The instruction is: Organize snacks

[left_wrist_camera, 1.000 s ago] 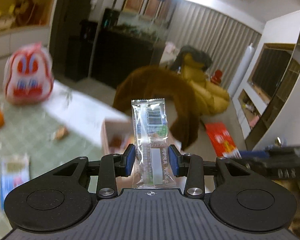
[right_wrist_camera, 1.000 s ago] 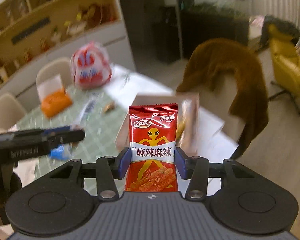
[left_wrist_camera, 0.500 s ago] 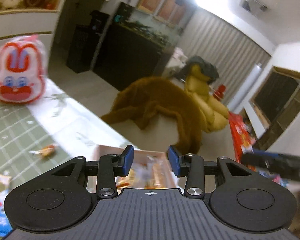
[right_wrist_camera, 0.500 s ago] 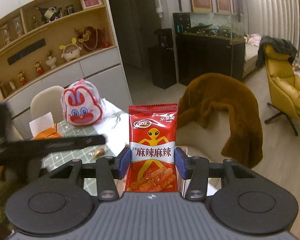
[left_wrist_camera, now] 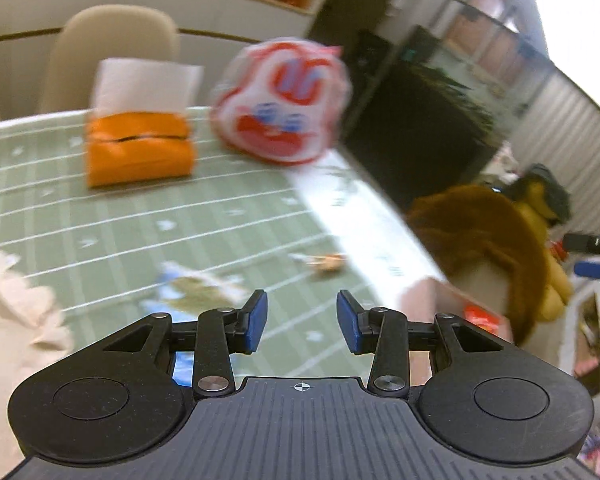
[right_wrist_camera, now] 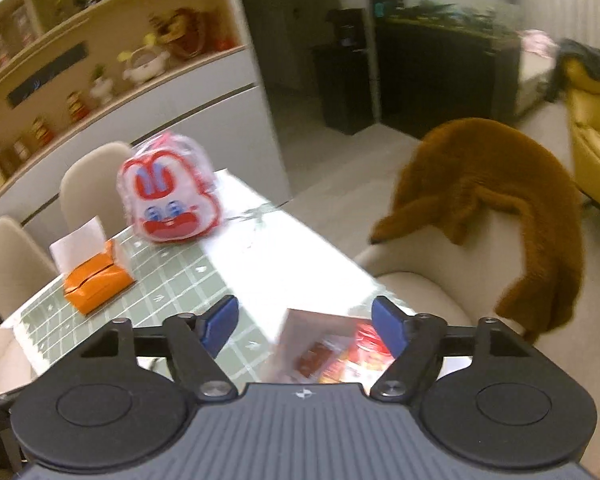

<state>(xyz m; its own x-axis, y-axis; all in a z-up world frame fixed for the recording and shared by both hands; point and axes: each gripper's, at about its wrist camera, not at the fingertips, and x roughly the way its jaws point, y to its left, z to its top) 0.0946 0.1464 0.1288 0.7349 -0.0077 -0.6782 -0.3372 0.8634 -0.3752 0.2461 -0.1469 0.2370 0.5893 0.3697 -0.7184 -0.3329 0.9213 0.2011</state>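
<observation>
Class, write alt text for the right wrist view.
The right gripper hangs open and empty above a cardboard box holding red snack packets. Behind it, on a green checked tablecloth, sit an orange tissue pack and a rabbit-face bag.

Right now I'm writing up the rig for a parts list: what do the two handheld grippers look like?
Both look alike. The left gripper and right gripper each have a black body with a ribbed dark grey top bearing a small crosshair mark, two round black side discs, black linkage arms with silver pivot screws, and blue pads on the fingers. No cables show.
</observation>
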